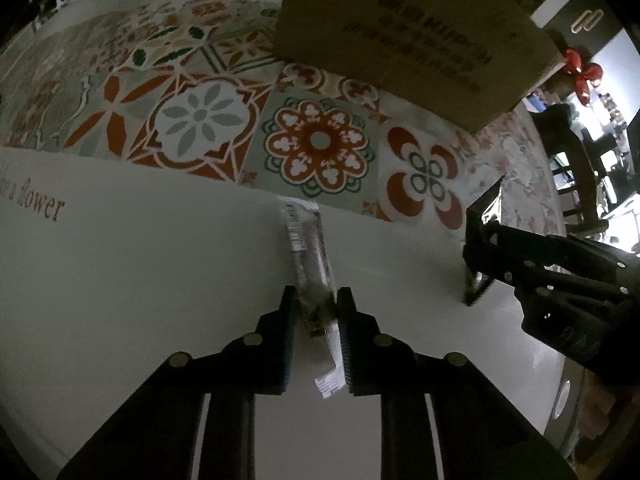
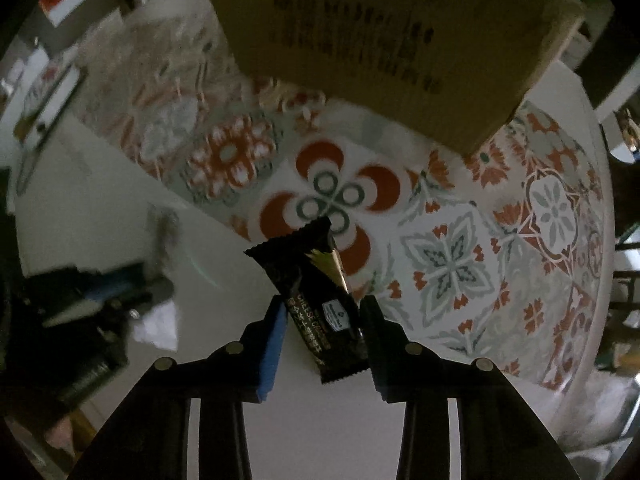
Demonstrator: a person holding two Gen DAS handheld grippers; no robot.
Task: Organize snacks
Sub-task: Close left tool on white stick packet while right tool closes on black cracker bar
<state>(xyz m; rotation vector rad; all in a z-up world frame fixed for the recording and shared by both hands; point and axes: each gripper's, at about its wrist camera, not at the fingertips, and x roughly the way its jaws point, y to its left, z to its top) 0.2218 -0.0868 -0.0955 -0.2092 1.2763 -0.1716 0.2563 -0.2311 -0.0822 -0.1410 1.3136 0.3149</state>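
Currently the left gripper (image 1: pixel 316 316) is clenching a clear-wrapped bar (image 1: pixel 310 264) and the right gripper (image 2: pixel 322 320) is pinching a black packet (image 2: pixel 316 300), both above the table (image 1: pixel 160 260) near the box (image 2: pixel 400 40). Slick wrappers may be slipping loose, since each is held toward one end. Dim light and blur are hiding the box's opening and print.

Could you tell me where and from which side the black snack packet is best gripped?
Grip the black packet across its narrow width near the lower end, coming in along its length from the crimped bottom edge, as the right gripper does now. The packet is long, flat and slim, so its two long edges fit between the fingers, and the zigzag top end stays free to lead into the box.
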